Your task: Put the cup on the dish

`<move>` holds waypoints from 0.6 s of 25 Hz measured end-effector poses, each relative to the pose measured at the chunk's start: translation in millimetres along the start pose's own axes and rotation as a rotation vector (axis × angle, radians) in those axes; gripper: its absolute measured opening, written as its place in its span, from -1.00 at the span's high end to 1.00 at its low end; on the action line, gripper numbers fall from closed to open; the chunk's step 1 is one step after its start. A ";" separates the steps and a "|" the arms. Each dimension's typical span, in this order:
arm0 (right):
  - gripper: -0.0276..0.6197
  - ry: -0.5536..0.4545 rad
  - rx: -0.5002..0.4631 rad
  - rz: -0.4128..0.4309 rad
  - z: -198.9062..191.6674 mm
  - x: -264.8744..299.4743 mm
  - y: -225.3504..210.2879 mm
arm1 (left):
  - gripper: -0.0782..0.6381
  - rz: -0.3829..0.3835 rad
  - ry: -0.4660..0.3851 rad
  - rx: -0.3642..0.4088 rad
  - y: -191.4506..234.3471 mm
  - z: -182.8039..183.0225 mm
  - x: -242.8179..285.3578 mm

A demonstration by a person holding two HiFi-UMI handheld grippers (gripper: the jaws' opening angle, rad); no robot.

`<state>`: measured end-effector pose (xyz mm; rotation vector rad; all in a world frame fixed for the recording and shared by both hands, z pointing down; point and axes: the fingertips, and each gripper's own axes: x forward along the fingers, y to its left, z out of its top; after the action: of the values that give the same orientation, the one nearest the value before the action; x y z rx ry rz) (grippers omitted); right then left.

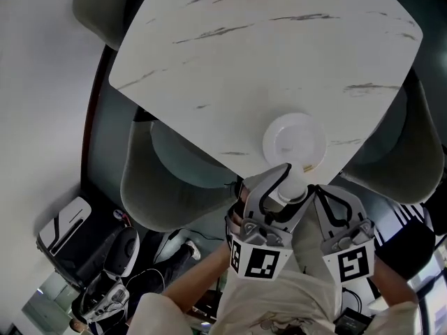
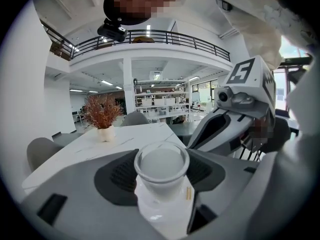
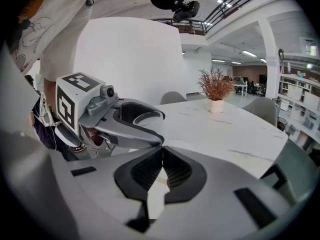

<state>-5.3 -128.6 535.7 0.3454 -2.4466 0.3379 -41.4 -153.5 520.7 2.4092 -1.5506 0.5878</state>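
Two grippers are in view, both on the near side of the dish (image 1: 294,140), which lies on the table (image 1: 230,54) close to its near edge. The left gripper (image 2: 164,153) holds the cup (image 2: 161,176). Its fingers (image 2: 119,176) stand well apart and press the cup's wall from either side. The ribbed pads bear on the body below the rim, and the cup sits midway along them. The cup stands upright, mouth up and base down, with its long axis vertical and crosswise to the fingers, which reach forward and slope downward. From the left gripper view the mouth faces up and slightly back toward the camera. In the head view the cup overlaps the dish's near rim, on the person's side. Whether its base touches the dish cannot be told. The right gripper (image 3: 162,151) has its fingers closed tip to tip with nothing between them. It hangs just to the right of the cup, off the dish's near side and past the table edge. A potted plant (image 2: 102,115) stands on the table well beyond the dish, near the far edge.
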 end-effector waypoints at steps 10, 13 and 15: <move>0.90 0.017 0.048 -0.019 -16.7 18.4 -14.0 | 0.01 -0.009 0.004 -0.001 6.9 -23.7 24.7; 0.90 0.019 0.054 -0.014 -19.4 21.3 -16.1 | 0.01 -0.001 0.012 -0.026 9.0 -31.3 30.2; 0.90 0.019 0.046 -0.014 -20.6 23.4 -20.1 | 0.01 0.004 0.010 -0.026 9.7 -33.7 34.7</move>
<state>-5.1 -144.5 569.2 0.3775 -2.4199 0.3907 -44.7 -172.9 565.9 2.3812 -1.5504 0.5757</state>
